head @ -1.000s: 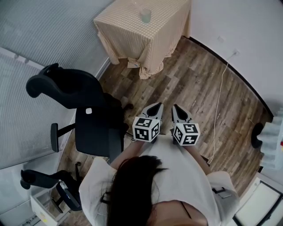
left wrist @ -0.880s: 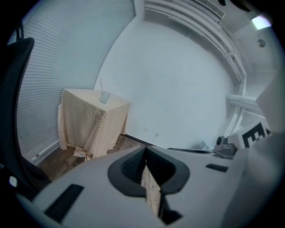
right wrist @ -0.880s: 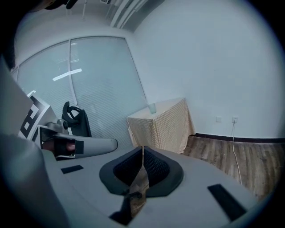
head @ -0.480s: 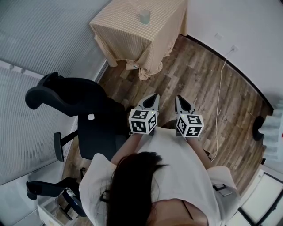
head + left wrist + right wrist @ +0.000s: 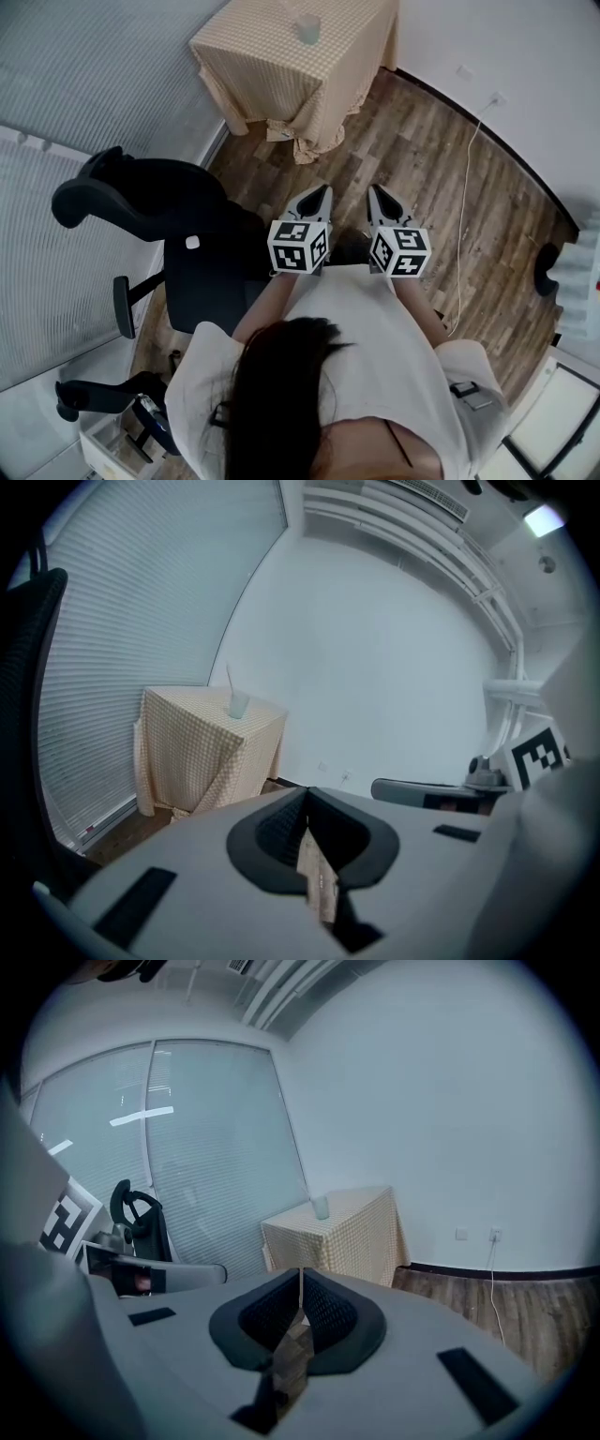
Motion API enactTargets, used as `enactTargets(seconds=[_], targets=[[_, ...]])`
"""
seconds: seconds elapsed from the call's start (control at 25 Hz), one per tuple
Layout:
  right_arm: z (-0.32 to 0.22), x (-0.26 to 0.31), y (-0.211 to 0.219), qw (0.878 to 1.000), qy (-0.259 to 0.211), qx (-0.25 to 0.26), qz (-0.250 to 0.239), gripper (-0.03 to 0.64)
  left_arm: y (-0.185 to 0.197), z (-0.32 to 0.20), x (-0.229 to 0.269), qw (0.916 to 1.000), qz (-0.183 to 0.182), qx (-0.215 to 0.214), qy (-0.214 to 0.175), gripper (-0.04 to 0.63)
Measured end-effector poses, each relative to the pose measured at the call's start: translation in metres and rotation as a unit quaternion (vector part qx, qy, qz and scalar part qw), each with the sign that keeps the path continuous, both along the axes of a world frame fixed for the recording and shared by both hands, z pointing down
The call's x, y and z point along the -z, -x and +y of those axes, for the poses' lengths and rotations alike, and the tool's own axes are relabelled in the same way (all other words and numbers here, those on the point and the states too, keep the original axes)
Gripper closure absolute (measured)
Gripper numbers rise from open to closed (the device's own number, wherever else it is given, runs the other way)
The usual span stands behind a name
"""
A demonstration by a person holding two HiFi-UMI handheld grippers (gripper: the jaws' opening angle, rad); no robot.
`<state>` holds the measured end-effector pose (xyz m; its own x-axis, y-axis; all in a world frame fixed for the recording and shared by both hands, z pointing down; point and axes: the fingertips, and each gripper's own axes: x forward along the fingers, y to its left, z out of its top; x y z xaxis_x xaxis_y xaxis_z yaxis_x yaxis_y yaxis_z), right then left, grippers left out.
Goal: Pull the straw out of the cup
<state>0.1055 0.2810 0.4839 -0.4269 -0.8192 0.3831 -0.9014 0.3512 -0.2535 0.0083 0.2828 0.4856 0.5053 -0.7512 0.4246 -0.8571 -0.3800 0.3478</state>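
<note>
Room: wood-plank floor (image 5: 422, 159), white walls, slatted blinds (image 5: 56, 112) on the left gripper's side. A small table (image 5: 281, 70) draped in a checked cloth stands in the corner, straight ahead of both grippers and well apart from them.

Cup (image 5: 307, 30): upright on the tabletop. Straw (image 5: 228, 676): in the cup, a thin line rising above the rim and leaning slightly left in the left gripper view. Neither is touched.

Left gripper (image 5: 322, 193): jaws pressed together, nothing between the pads. Right gripper (image 5: 377, 193): the same, closed and empty. The two are held side by side in front of the person (image 5: 356, 375), tips aimed toward the table and tipped a little downward.

Black office chair (image 5: 159, 206): just to the left of the left gripper. White cable (image 5: 462, 216): on the floor to the right of the right gripper, running up to a wall socket (image 5: 495, 97).

Against a second ago: both grippers sit higher in the head view, nearer the table. Their jaws are closed as before. The cup and straw have not shifted on the table.
</note>
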Motion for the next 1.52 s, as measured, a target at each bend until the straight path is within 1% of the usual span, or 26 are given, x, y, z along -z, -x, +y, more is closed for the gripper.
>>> enactTargets(seconds=[0.12,0.24,0.52,0.72,0.88,1.12,1.24,1.36,1.52], targets=[[-0.005,0.003,0.007,1.000,-0.007,0.007,0.003,0.581,0.004,-0.003,0.000,1.0000,-0.002,0.001,-0.004,0.586],[-0.012,0.003,0.005,1.000,-0.009,0.010,0.002,0.581,0.004,-0.007,-0.002,1.0000,-0.002,0.008,-0.004,0.586],[-0.042,-0.004,0.007,1.000,0.004,0.023,-0.003,0.581,0.010,-0.032,-0.007,0.9996,-0.004,0.029,0.004,0.586],[-0.070,-0.009,0.012,0.999,0.012,0.051,0.000,0.581,0.013,-0.063,-0.005,0.9984,-0.001,0.056,0.003,0.586],[-0.094,-0.010,0.016,0.996,0.014,0.082,0.014,0.581,0.009,-0.086,-0.008,0.9979,-0.004,0.064,0.011,0.586],[-0.132,-0.017,0.018,0.994,0.034,0.102,0.005,0.581,-0.001,-0.121,-0.014,0.9970,-0.006,0.072,0.028,0.586],[-0.152,-0.015,0.018,0.993,0.034,0.112,0.002,0.581,-0.004,-0.140,-0.015,0.9958,-0.005,0.086,0.032,0.586],[-0.174,-0.014,0.012,0.994,0.028,0.109,0.008,0.581,-0.009,-0.159,-0.015,0.9943,0.000,0.100,0.036,0.586],[-0.200,-0.014,0.003,0.993,0.035,0.115,-0.006,0.581,-0.013,-0.183,-0.012,0.9930,-0.004,0.113,0.033,0.586]])
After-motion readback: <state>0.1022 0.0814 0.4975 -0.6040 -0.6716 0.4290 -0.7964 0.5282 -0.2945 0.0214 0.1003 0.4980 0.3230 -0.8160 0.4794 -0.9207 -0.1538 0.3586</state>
